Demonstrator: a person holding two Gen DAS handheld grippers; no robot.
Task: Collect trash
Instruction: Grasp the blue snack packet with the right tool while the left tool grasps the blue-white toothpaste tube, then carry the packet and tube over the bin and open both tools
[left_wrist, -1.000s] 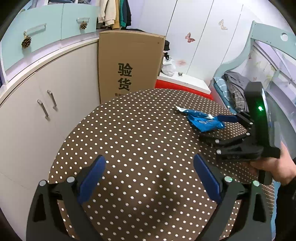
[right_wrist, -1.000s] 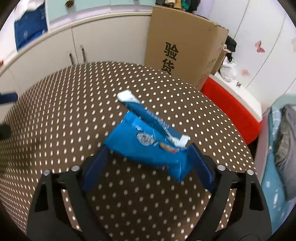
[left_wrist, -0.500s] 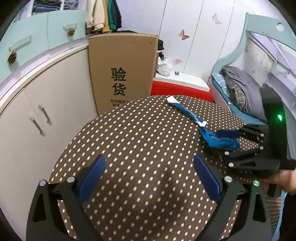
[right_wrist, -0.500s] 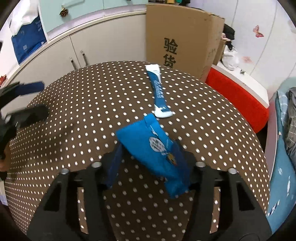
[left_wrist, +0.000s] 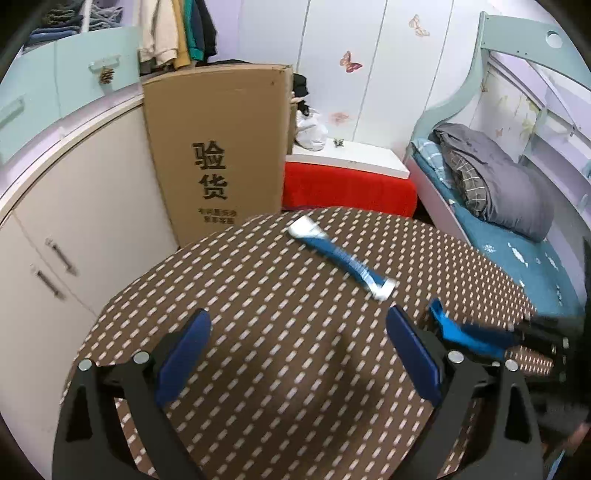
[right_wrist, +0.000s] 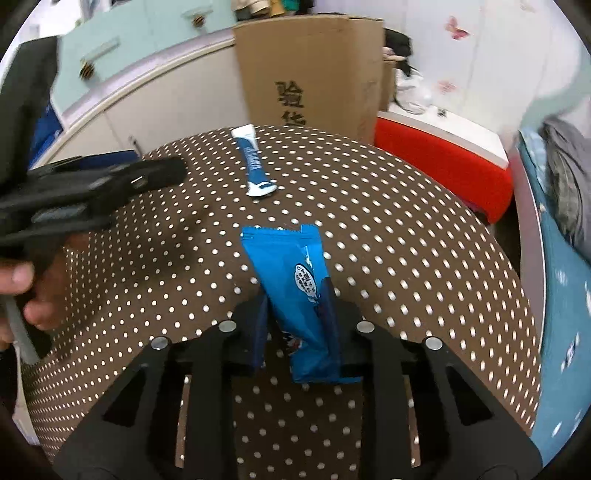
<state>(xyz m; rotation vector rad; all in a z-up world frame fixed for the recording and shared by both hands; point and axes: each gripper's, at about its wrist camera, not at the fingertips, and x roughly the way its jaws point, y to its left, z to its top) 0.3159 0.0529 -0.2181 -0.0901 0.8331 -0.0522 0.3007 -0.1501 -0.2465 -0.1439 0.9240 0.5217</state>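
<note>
A blue snack wrapper stands upright between the fingers of my right gripper. The jaws are closing and the pads press on its lower half. In the left wrist view the same wrapper shows blurred at the right, in the right gripper. A long blue and white strip wrapper lies flat on the far part of the brown dotted round table. My left gripper hangs open over the table short of the strip, with nothing between its fingers. It also shows at the left of the right wrist view.
A tall cardboard box stands behind the table against white cabinets. A red box with a white lid sits to its right. A bed with grey bedding runs along the right. A person's hand holds the left gripper.
The right gripper's jaws have narrowed onto the blue snack wrapper and drawn it back, away from the strip. The left gripper has moved across the table, bringing the strip nearer.
</note>
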